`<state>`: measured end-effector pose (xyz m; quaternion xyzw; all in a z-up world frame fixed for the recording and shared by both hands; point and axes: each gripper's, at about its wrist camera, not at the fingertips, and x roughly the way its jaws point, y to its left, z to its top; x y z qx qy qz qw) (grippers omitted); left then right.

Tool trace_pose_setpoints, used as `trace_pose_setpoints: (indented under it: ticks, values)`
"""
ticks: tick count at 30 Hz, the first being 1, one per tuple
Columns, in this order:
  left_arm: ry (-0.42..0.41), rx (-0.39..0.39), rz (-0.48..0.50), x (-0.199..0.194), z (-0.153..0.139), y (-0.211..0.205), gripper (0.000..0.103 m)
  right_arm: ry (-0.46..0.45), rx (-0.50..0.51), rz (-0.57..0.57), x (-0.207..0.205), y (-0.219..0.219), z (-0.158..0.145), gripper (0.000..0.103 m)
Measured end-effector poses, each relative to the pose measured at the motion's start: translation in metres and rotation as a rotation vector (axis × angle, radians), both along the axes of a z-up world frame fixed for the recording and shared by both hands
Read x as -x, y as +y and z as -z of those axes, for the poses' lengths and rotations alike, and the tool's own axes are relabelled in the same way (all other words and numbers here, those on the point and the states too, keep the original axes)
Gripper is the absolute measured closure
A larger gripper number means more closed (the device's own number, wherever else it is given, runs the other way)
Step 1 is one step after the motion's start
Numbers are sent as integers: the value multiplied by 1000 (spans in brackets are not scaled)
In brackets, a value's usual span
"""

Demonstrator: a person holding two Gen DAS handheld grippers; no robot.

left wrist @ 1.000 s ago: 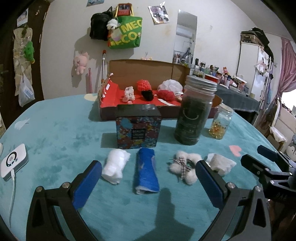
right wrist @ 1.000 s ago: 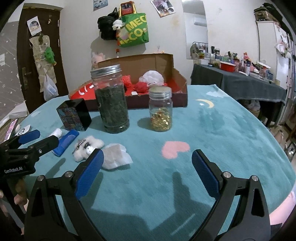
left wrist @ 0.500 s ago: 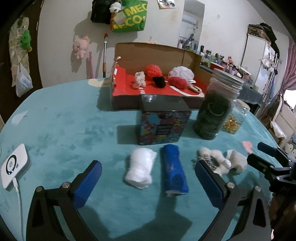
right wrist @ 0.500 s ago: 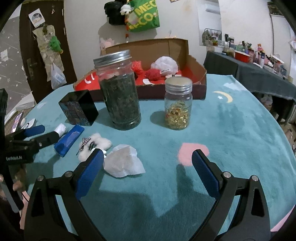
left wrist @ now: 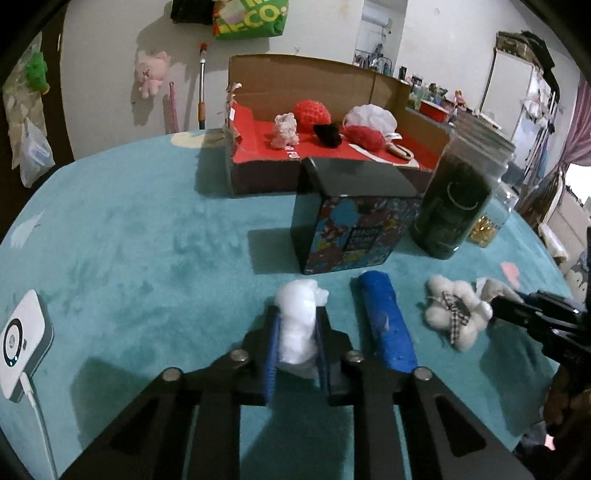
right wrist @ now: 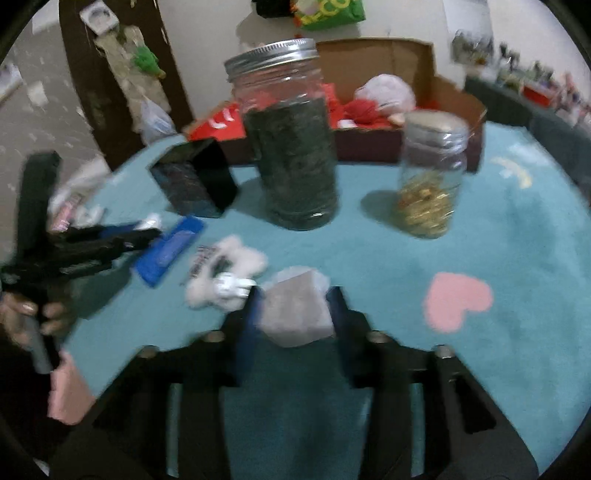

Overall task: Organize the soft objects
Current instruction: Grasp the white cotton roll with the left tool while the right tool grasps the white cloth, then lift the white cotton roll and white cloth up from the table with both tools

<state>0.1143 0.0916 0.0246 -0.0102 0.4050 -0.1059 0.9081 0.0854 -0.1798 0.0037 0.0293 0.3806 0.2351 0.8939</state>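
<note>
Your left gripper [left wrist: 297,345] clamped on the white fluffy cotton roll [left wrist: 300,325] (still on the teal plush tablecloth [left wrist: 129,258]), your right gripper [right wrist: 293,314] closing around the crumpled greyish-white soft wad [right wrist: 295,314], the blue cloth roll [left wrist: 386,325] and fuzzy white bow [left wrist: 456,317] lying between them.

Lived-in home, wall-hung plush toy [left wrist: 150,72], tote bag [left wrist: 251,18]

On a teal plush tablecloth [left wrist: 122,251], the left gripper [left wrist: 297,347] pinches a white fluffy bundle [left wrist: 299,328] between blue pads; a rolled blue cloth [left wrist: 386,325] lies just beside it, before a colourful printed square tin [left wrist: 354,236].
</note>
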Motion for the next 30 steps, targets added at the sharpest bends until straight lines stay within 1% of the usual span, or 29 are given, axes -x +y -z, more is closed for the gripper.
trace_pose_setpoints:
  ticks: [1, 4, 11, 14, 24, 30]
  values:
    - [-3, 2, -1, 0, -1, 0, 87, 0, -14, -6, 0, -2, -1, 85]
    - [-11, 18, 10, 7, -8, -5, 87, -12, -48, -3, 2, -7, -3, 88]
    - [-42, 46, 78, 17, -22, -31, 87, -18, -82, 0, 4, -21, -12, 89]
    - [-44, 64, 110, 16, -26, -44, 87, -31, -80, 1, 4, -24, -17, 89]
    - [-31, 117, 222, 12, -27, -84, 87, -37, -79, -14, -2, -32, -26, 89]
    - [-22, 146, 279, 7, -26, -100, 87, -44, -80, -40, -5, -26, -30, 89]
